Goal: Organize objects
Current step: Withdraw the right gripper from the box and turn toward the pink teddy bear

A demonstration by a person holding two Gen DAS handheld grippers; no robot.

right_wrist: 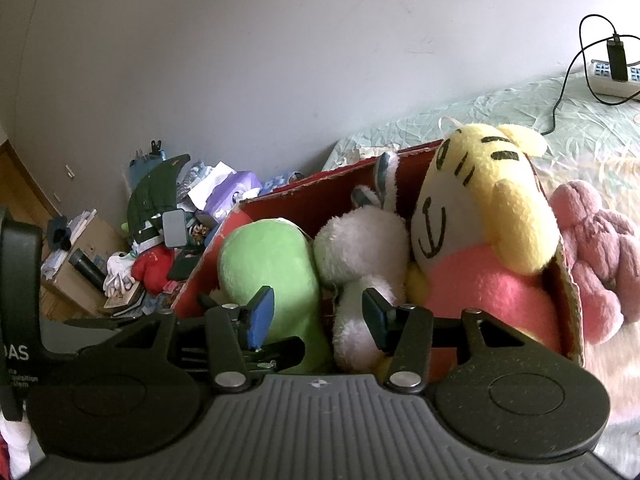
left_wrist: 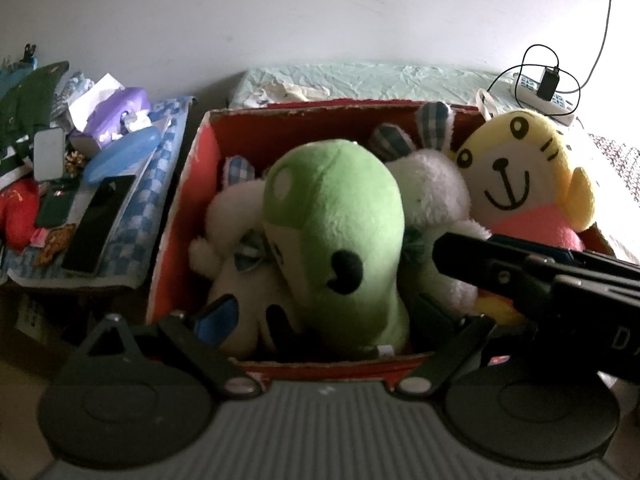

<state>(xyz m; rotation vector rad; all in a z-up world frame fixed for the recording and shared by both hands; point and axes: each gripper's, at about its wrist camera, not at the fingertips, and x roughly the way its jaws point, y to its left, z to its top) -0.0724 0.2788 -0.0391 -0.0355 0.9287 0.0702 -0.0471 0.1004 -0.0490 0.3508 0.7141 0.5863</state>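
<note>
A red cardboard box (left_wrist: 182, 208) (right_wrist: 320, 192) sits on the bed, packed with plush toys. A green plush (left_wrist: 340, 220) (right_wrist: 268, 264) lies in its middle, with white bunnies (left_wrist: 432, 184) (right_wrist: 360, 248) beside it. A yellow tiger plush (left_wrist: 520, 168) (right_wrist: 488, 216) leans in the box's right corner. My left gripper (left_wrist: 326, 312) stands open at the box's near wall, its fingers wide on either side of the green plush. My right gripper (right_wrist: 316, 316) (left_wrist: 460, 258) is open, half spread over the green plush and a white bunny. A pink plush (right_wrist: 592, 256) lies outside the box.
A low table (left_wrist: 132, 232) left of the box is crowded with a tissue pack (left_wrist: 116, 116), a phone (left_wrist: 96, 224), a blue case (left_wrist: 120, 156) and a red toy (left_wrist: 18, 212). A power strip with a charger and cable (left_wrist: 548, 88) lies on the bed by the wall.
</note>
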